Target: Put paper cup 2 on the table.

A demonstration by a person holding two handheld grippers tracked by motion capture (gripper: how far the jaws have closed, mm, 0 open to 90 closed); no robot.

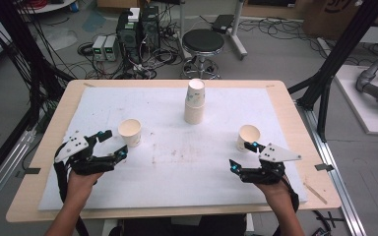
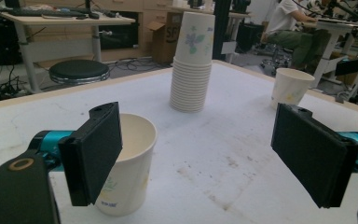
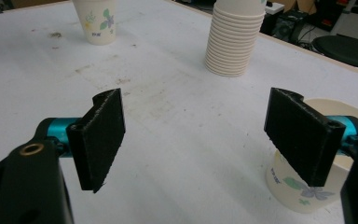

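Here, each hand-held gripper, left [image 1: 112, 143] and right [image 1: 241, 154], stands spread and empty on the tabletop [image 1: 177, 162], a single paper cup [image 1: 130, 132] just beside the left one, another cup [image 1: 248, 137] beside the right, and the cup stack [image 1: 195, 101] beyond.

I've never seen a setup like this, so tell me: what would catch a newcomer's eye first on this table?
Probably the tall stack of paper cups at the far middle of the white table. Next, two single cups stand upright: the left cup and the right cup. A person's hands hold the left gripper and the right gripper, each beside its cup with jaws open and holding nothing.
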